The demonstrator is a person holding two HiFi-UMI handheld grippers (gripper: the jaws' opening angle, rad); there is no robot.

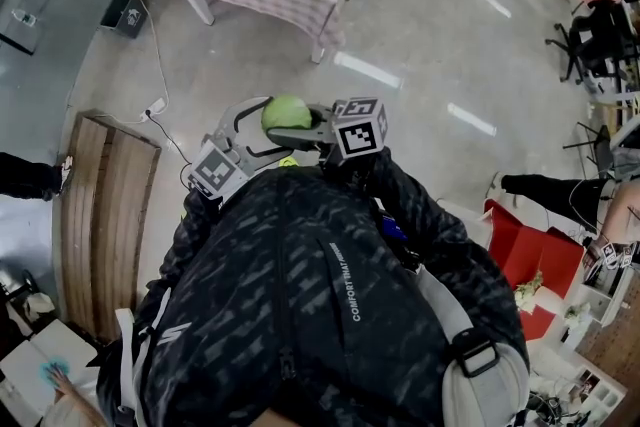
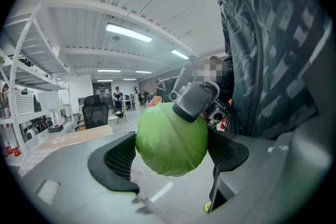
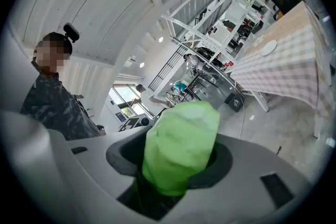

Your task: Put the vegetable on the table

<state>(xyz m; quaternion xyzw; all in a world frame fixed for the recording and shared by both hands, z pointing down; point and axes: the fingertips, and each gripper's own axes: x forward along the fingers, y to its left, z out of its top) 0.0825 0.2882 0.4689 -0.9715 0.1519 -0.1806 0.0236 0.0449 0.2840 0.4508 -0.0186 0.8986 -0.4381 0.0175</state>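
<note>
At the far left of the head view a slatted wooden board [image 1: 100,215] is lying on the glossy floor [image 1: 430,35]; next to it you are holding the left gripper [image 2: 172,140] in front of your dark jacket [image 1: 320,305], its marker cube facing up; its fingers [image 2: 116,162] are standing about half open with the green cabbage [image 2: 170,144] filling the gap, and the black pads are pressing against both flanks of the head; the cabbage is hanging in the air just ahead of your chest, above the floor and between the two grippers; a grey part of the other tool is lying across its top in the left gripper view; to the right of it you are bringing in the right gripper [image 3: 178,157] from the opposite side, pointing roughly level; its fingers [image 3: 128,157] are likewise closing about halfway and clamping the same cabbage, which is bulging up out of the dark cradle between them; further right in the head view a red sheet [image 1: 530,255] is lying on the floor beside some clutter; the worktop [image 3: 283,65], covered with a checked cloth and carrying a white plate [image 3: 269,48], is standing well apart from the cabbage, across open floor.
</note>
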